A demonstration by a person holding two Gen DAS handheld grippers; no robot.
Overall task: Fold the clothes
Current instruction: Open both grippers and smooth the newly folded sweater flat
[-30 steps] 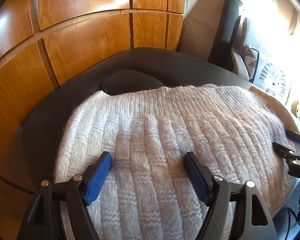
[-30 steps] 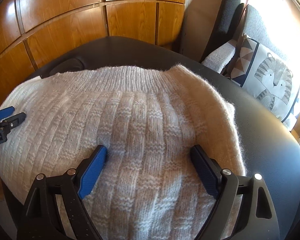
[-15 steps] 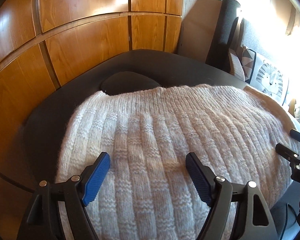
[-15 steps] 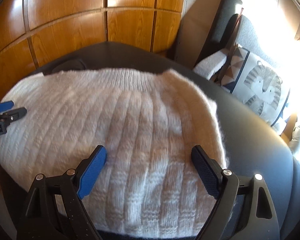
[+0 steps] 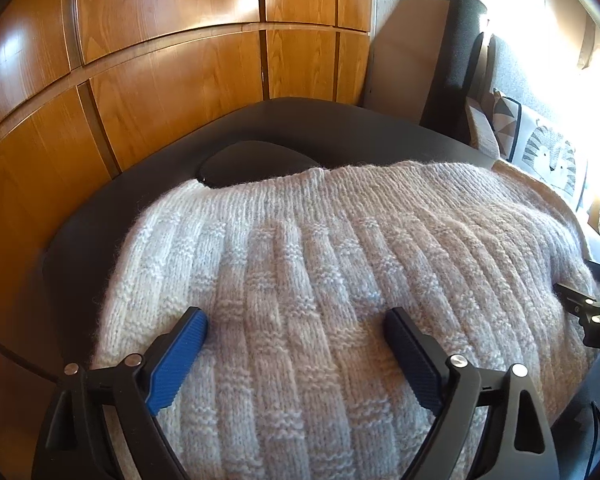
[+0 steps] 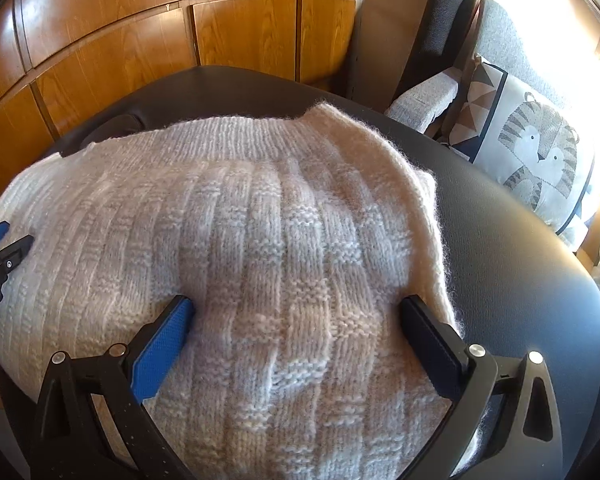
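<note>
The cream knitted sweater lies spread flat over the black padded counter, its ribbed edge toward the wooden wall panels. To fold well, I judge each claw should pinch only the near hem, evenly. The left claw and right claw hover over the knit, jaws opening wide, clamped on nothing.

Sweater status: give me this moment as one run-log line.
sweater: flat on black table | left tongs: opening, over knit, nothing pinched | right tongs: opening, nothing pinched
</note>
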